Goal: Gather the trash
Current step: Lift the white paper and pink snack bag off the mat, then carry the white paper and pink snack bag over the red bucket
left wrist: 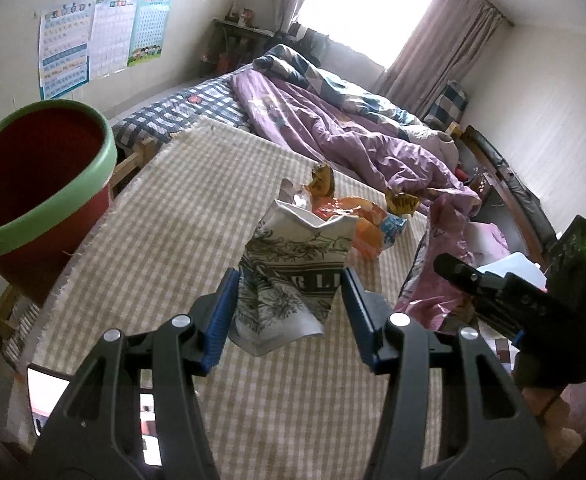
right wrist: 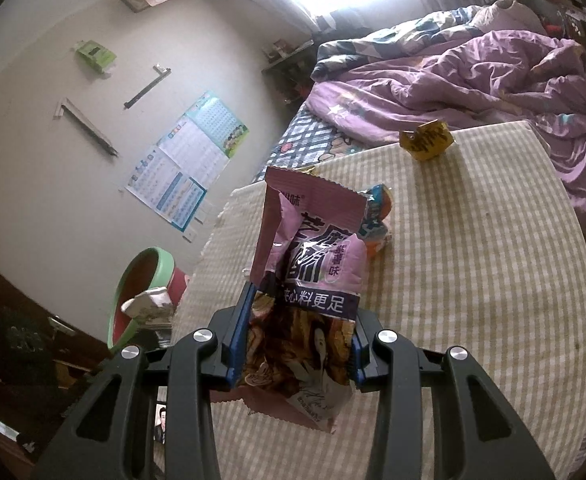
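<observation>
My left gripper is shut on a crumpled white wrapper with a dark floral print and holds it above the checked mat. My right gripper is shut on a pink snack bag above the same mat. A red bin with a green rim stands at the mat's left; in the right wrist view the bin shows with the white wrapper in front of it. An orange wrapper and a yellow wrapper lie on the mat; the yellow one sits near the far edge.
A purple duvet covers the bed behind the mat. The right gripper's body shows at the right of the left wrist view. Posters hang on the wall. A window with curtains is at the back.
</observation>
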Available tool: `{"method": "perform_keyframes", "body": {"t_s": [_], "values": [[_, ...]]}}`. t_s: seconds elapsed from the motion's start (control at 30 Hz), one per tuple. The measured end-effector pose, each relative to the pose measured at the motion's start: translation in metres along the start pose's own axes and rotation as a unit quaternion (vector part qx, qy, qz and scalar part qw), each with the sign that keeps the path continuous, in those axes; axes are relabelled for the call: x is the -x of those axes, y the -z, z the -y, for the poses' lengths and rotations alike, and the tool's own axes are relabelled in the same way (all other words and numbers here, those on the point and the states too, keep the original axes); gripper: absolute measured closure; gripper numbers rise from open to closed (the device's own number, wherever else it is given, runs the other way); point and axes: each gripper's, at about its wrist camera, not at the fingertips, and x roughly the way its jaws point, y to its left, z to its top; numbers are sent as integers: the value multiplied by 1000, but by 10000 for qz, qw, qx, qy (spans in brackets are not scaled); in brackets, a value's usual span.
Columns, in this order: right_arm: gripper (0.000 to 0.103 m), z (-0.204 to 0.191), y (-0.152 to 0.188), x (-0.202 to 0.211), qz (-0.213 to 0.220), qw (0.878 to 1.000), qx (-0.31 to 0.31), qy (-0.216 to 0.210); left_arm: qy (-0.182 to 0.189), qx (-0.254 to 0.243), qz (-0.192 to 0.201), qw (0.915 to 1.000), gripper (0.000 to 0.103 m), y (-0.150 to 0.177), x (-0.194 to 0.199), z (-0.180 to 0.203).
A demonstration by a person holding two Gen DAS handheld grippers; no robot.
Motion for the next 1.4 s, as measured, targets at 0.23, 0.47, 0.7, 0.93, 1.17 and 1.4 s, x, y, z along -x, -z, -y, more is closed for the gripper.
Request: {"method": "perform_keyframes", "body": {"t_s": [0.23,0.47,0.7,0.93,1.17,1.4], "values": [[64,-13,5,-5,25,9999,-89,133,-11,18,145,9999,53,-9,19,-29],[64,-34,10,-7,141,9995,-78,289,-409,5,527,9978,53,-30,50,-75],[63,-60,17,-23,173,9991,-93,363,-618,145,509,9967,53,-39,58,-121],[63,-92,22,-43,184,9992,4,362,-608,110,446,9971,53,-49,59,-150],[63,-125,22,-58,263,9989,185,339,-573,60,391,9976,53,-54,60,-176],[63,-152,25,-68,289,9984,361,339,-521,59,377,9979,53,-60,60,-194]]}}
